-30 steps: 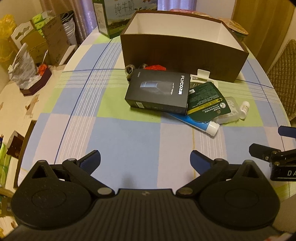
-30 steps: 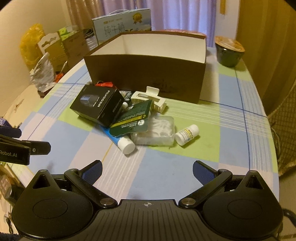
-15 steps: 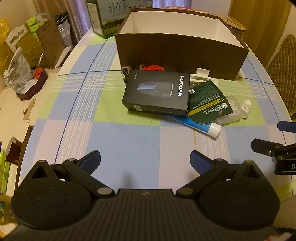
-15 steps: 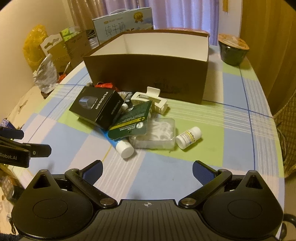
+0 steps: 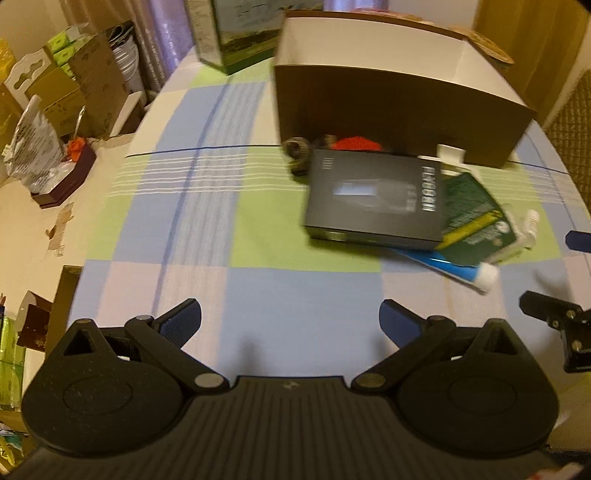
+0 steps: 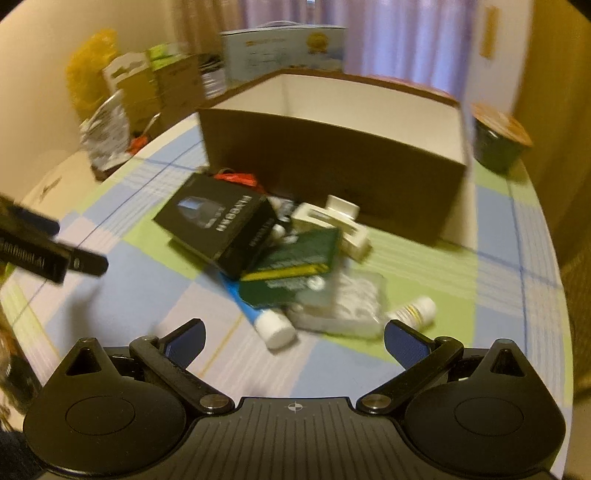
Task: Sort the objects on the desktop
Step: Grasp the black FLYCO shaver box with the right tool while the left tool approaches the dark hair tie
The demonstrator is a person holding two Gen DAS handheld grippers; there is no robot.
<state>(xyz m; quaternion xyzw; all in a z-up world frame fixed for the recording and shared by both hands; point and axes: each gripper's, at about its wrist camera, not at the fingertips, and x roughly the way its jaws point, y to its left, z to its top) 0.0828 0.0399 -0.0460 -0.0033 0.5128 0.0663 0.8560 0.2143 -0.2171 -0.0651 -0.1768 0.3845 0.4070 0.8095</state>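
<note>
A pile of small items lies before an open brown box (image 5: pixel 399 110) (image 6: pixel 332 162): a black carton (image 5: pixel 373 199) (image 6: pixel 221 221), a green packet (image 5: pixel 472 218) (image 6: pixel 295 266), a blue tube with a white cap (image 5: pixel 458 269) (image 6: pixel 273 325), a clear plastic case (image 6: pixel 347 302), a small white bottle (image 6: pixel 413 310) and a white hair clip (image 6: pixel 332 218). My left gripper (image 5: pixel 291 321) is open and empty, short of the pile and to its left. My right gripper (image 6: pixel 295 339) is open and empty, just in front of the tube and the case.
A checked cloth (image 5: pixel 221 221) covers the round table. A milk carton box (image 5: pixel 240 33) stands behind the brown box, a dark lidded bowl (image 6: pixel 498 144) at its right. Cardboard boxes and bags (image 5: pixel 55 110) crowd the left side beyond the table edge.
Both grippers have moved forward toward the pile, the left one also swinging left, so the items now sit to its right. The frames are blurred by motion.
</note>
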